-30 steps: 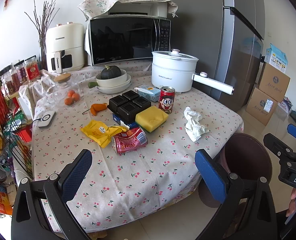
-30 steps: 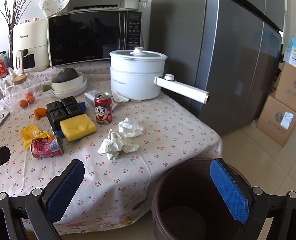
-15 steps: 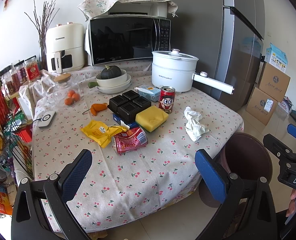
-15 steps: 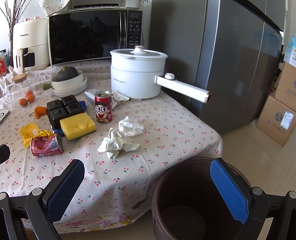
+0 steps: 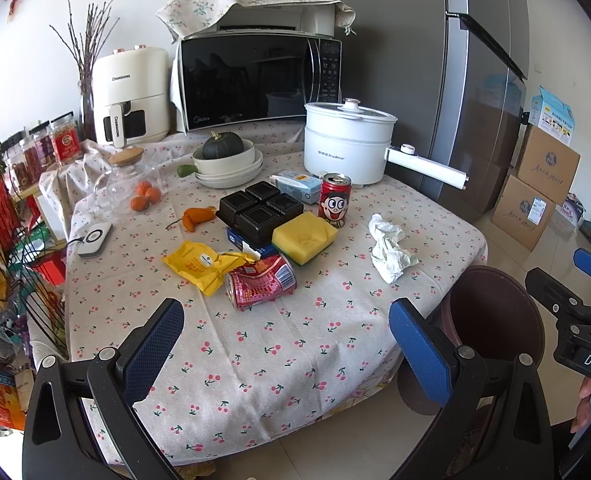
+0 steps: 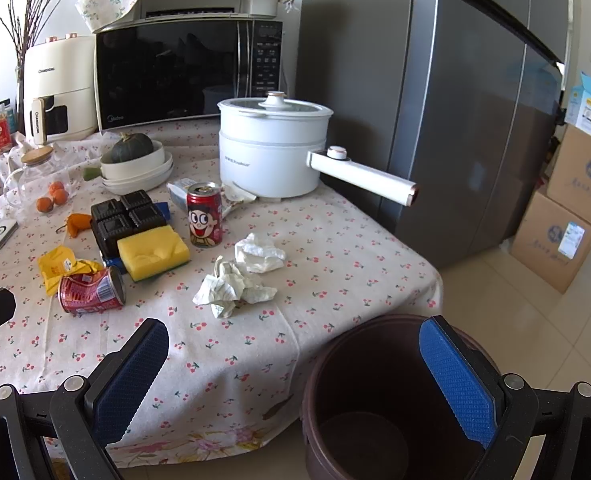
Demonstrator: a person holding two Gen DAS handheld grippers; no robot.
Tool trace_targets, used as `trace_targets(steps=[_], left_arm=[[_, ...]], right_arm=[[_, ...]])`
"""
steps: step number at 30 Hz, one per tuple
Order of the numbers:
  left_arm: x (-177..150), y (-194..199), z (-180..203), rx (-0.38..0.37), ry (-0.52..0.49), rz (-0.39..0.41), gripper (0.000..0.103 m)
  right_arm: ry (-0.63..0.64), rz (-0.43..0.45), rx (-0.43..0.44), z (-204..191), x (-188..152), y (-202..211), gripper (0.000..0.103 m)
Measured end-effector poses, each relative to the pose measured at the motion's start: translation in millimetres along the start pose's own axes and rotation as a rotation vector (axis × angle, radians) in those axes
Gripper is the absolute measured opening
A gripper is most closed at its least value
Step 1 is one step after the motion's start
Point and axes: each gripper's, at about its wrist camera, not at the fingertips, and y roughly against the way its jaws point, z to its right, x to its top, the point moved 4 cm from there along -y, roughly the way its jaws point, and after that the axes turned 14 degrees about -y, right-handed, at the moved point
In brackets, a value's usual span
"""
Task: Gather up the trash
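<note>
Right wrist view: both grippers spread wide and empty, short of the table
Crumpled tissue (image 6: 235, 286) lies mid-cloth near the brown bin (image 6: 379, 396); judged light, soft, compressible; right gripper (image 6: 295, 376) should pinch its bunched centre; left gripper (image 5: 287, 344) idle

The left wrist view looks from off the near edge of the table (image 5: 255, 360), facing across it toward the microwave (image 5: 255, 80) at upper centre. The right wrist view sits further right, above the brown bin (image 6: 375, 380) at lower right, facing the same way. Both share the tabletop, white pot (image 5: 347, 140) and fridge (image 6: 475, 100).
</note>
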Motion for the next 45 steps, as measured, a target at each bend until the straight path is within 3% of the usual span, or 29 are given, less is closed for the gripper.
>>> trace_targets(steps=[17, 25, 29, 40, 45], left_arm=[[8, -7, -15, 0.009, 0.019, -0.02, 0.103], [25, -29, -37, -0.081, 0.024, -0.115, 0.103], [27, -46, -55, -0.063, 0.037, -0.184, 0.103], [11, -105, -122, -0.136, 0.254, -0.298, 0.101], [14, -146, -101, -0.235, 0.15, -0.341, 0.1]], right_arm=[[-0.001, -0.015, 0.032, -2, 18, 2, 0.103], [0.028, -0.133, 0.093, -16, 47, -17, 0.103], [0.023, -0.165, 0.113, -24, 57, -30, 0.103], [-0.077, -0.319, 0.129, -30, 64, -96, 0.103], [-0.144, -0.413, 0.096, -22, 52, -133, 0.103]])
